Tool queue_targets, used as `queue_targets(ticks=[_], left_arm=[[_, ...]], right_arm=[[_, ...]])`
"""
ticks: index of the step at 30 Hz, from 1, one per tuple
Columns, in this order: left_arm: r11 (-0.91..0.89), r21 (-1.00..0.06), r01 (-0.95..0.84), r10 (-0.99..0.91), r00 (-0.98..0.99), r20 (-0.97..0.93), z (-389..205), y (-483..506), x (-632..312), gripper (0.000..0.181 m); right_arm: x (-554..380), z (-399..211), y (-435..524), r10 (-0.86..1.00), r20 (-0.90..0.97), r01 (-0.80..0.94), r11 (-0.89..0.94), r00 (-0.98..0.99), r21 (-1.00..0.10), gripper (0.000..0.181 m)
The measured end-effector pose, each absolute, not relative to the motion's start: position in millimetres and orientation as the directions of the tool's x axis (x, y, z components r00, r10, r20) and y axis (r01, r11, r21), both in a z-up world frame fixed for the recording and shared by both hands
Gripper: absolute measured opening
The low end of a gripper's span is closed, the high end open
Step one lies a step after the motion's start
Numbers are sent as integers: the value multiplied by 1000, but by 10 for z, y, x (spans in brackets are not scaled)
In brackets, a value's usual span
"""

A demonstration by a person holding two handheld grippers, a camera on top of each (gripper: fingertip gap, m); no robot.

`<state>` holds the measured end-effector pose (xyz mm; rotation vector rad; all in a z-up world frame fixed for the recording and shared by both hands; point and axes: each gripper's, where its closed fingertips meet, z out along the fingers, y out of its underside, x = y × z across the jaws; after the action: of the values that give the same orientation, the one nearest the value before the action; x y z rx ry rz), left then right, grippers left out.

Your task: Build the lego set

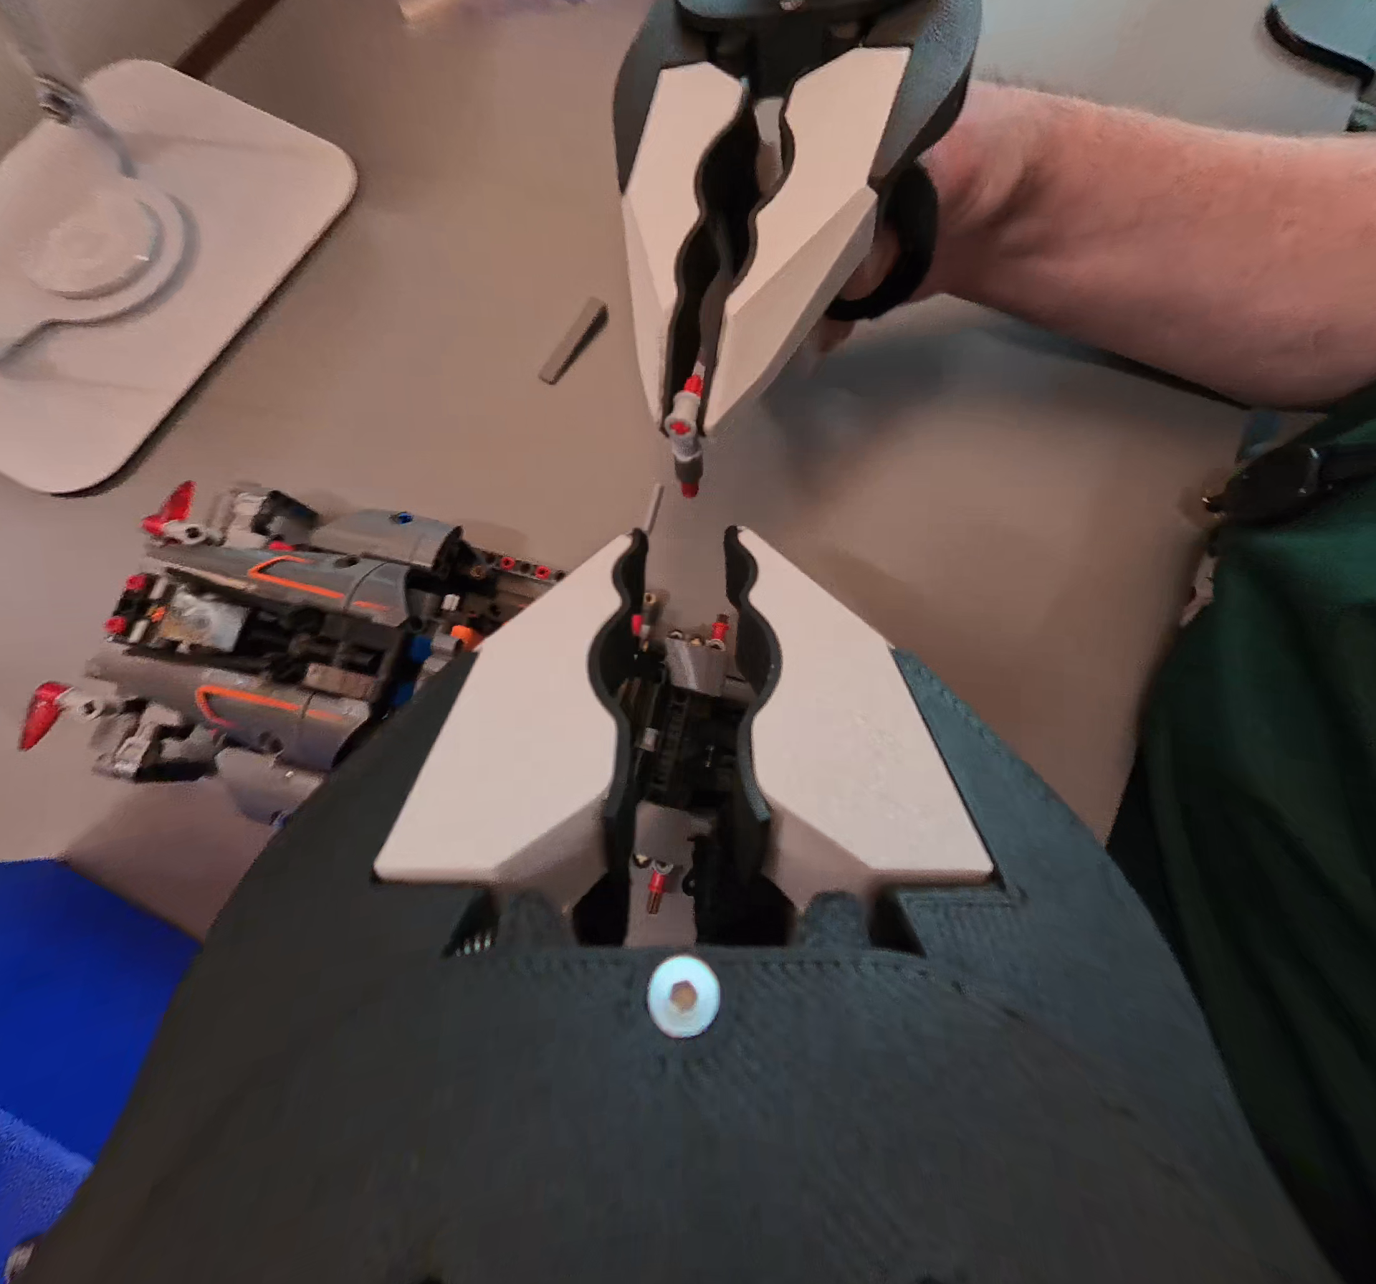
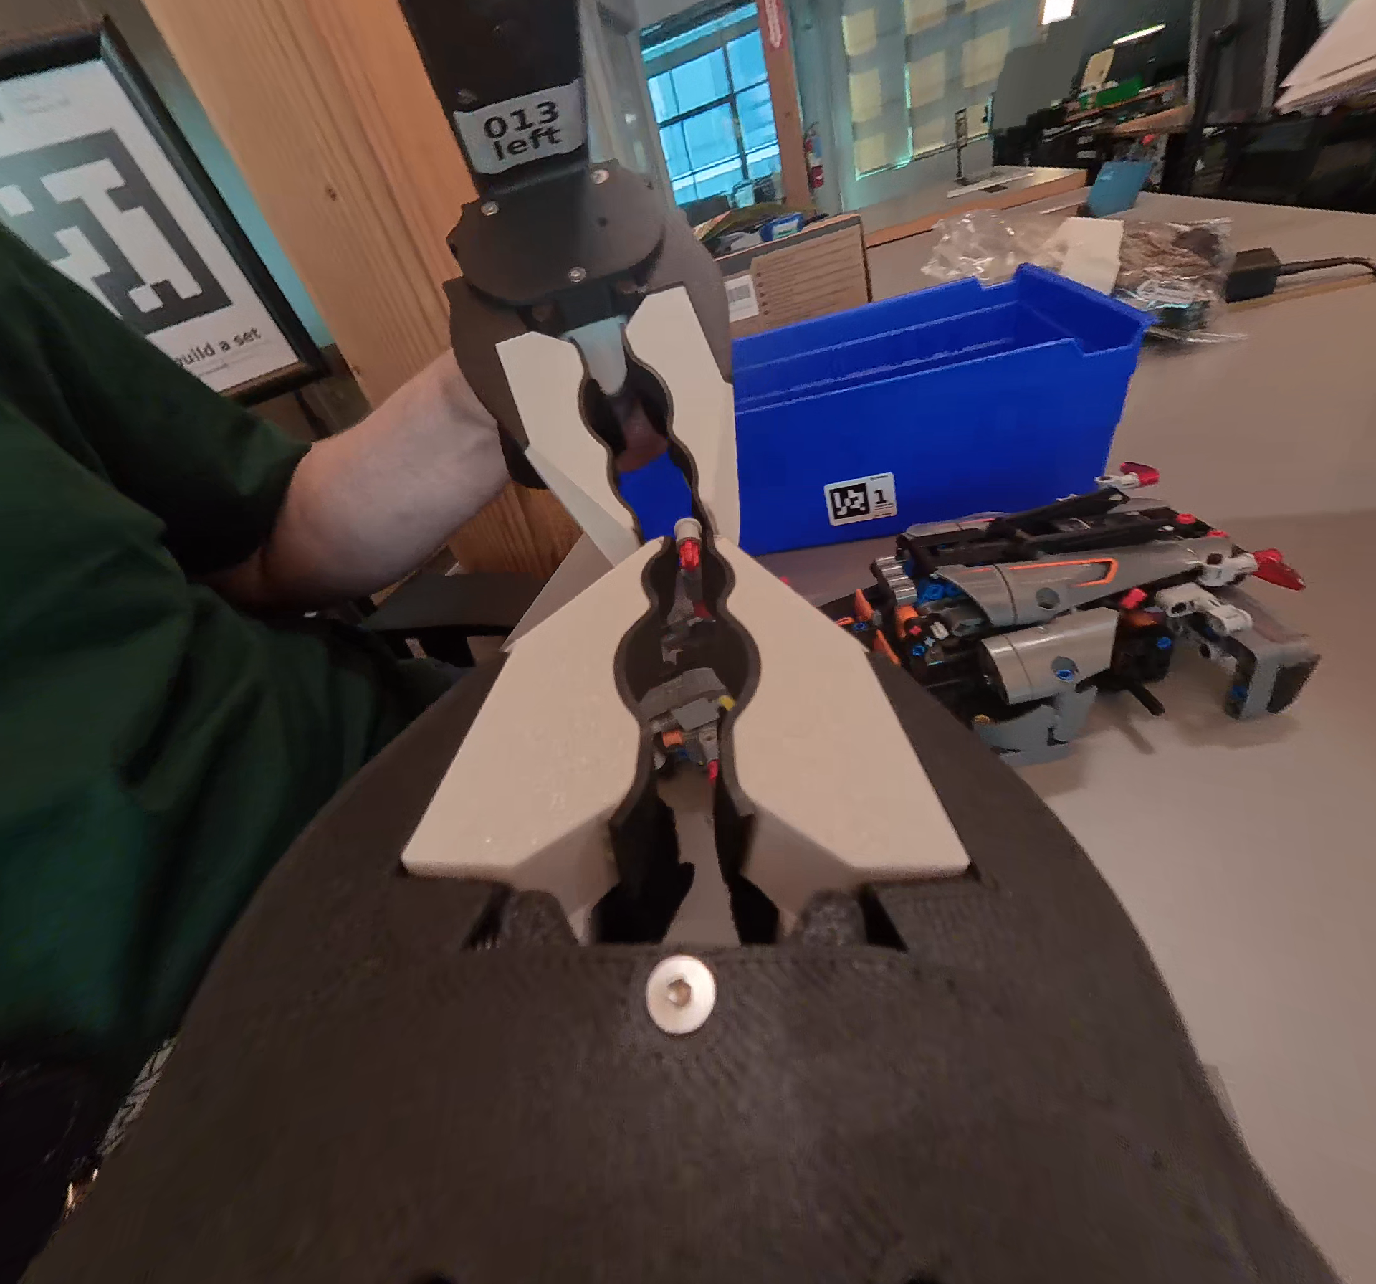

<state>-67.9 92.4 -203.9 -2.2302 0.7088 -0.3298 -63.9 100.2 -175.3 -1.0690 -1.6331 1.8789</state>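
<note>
Between the fingertips of the right tongs (image 1: 689, 423) sits a small red-and-grey pin (image 1: 686, 433). They are pinched shut on it, and its long axis runs on along the fingers, so its red tip points straight at the left tongs (image 1: 686, 541). The left tongs face it tip to tip, just short of touching. Their jaws stand a little apart and I see nothing clamped between them.

The grey, black and orange Lego model (image 1: 260, 637) lies on the tabletop (image 1: 968, 578) to the left of the left tongs. Its long axis runs crosswise to them, and its near end reaches in under their fingers. Pin holes and red pegs of that end show through the gap. By my reading, the coming move turns on this: the pin must go down and forward into that end, and the right tongs carry it while the left are nearer to steady the model.

A loose grey strip (image 1: 573, 339) lies beyond the left tongs.

As for writing, a white sticker (image 2: 521, 131) sits on the left tongs' body, a square-code tag is on the blue bin (image 2: 931, 429) behind them, and a framed code poster (image 2: 112, 228) hangs off to the side. No brand mark is legible on the model.
</note>
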Motion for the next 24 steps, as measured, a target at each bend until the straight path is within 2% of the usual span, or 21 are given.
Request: queue_targets(ticks=[1,4,10,13,20,24], left_arm=[[-547,-747,-377,-570,822,2,-2013,929,-713,24],[-518,-767,-380,-538,841,-54,-1990,958,-768,22],[-431,-865,-259,-552,833,26,-1898,939,-615,15],[-377,-898,-227,-548,836,19,-1816,909,-625,6],[-349,-911,-220,-563,827,16,-1781,768,-647,5],[-368,-891,-267,-580,815,-5,-1795,652,-675,5]], right_arm=[[-655,-1748,1034,745,-289,163,-240,-600,-957,4],[-695,-1737,1010,700,-358,172,-324,-618,-930,4],[-736,-1630,970,583,-477,178,-495,-658,-850,5],[-734,-1587,869,575,-464,178,-483,-673,-857,5],[-753,-1543,726,584,-433,172,-448,-686,-877,5],[-794,-1581,640,671,-348,211,-279,-655,-937,14]])
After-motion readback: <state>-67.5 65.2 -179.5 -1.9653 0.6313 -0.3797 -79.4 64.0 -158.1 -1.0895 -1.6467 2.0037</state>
